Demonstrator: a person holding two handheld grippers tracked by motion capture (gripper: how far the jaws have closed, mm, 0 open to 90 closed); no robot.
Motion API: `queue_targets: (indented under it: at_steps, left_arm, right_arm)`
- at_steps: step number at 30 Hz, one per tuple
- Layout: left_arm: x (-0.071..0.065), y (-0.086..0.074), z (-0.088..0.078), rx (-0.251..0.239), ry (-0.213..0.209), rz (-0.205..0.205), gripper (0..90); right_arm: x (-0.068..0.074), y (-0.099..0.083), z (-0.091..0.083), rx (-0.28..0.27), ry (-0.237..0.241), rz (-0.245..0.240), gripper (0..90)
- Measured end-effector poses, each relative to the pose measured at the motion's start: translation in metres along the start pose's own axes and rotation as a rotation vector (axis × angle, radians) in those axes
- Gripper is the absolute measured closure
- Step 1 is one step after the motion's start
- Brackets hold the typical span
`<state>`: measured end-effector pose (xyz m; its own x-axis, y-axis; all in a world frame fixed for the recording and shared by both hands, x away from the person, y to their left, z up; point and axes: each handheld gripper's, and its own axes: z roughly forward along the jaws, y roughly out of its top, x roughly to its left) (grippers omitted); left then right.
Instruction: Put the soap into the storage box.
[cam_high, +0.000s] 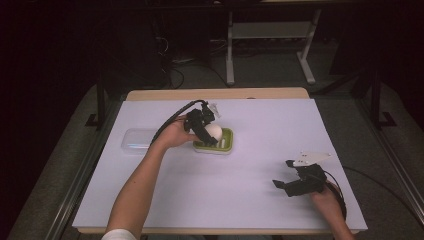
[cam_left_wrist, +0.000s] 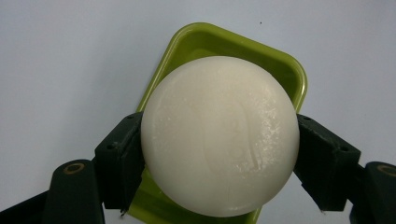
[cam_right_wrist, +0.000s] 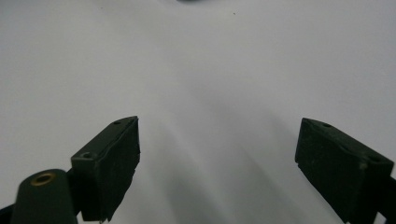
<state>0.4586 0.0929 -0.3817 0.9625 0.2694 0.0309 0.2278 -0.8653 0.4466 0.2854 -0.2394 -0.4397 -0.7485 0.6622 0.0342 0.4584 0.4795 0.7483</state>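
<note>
1. My left gripper (cam_left_wrist: 219, 154) has its two black jaws clamped on the soap (cam_left_wrist: 219, 135), one pad (cam_left_wrist: 122, 161) against each side of the round white bar.
2. The soap sits squarely between the pads and fills the gap between them.
3. I see the green dish (cam_left_wrist: 285, 70) directly beneath the soap; I cannot tell whether they touch.
4. From above, the dish (cam_high: 227, 142) lies on the white table (cam_high: 280, 130), with a clear lid (cam_high: 136, 140) near it to the left.
5. My right gripper (cam_right_wrist: 217, 158) hangs with jaws spread wide over bare table, well apart from the dish.
</note>
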Motion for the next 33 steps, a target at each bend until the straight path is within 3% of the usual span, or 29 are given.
queue_targets:
  at_steps: [6,12,17,33]
  left_arm:
    - [0.000,0.001,0.006,0.002,-0.005,0.004,25.2]
    - [0.005,-0.001,0.013,0.023,0.012,-0.022,25.2]
    - [0.005,-0.002,0.017,0.024,-0.003,-0.029,25.2]
    - [0.006,-0.002,0.020,0.037,0.001,-0.035,25.2]
  right_arm:
    - [0.001,0.000,0.000,-0.004,0.002,-0.010,13.2]
    - [0.001,0.001,0.001,0.005,0.007,-0.012,13.2]
    - [0.002,0.001,0.002,0.013,0.010,-0.008,13.2]
    - [0.002,0.001,0.003,0.011,0.017,-0.019,13.2]
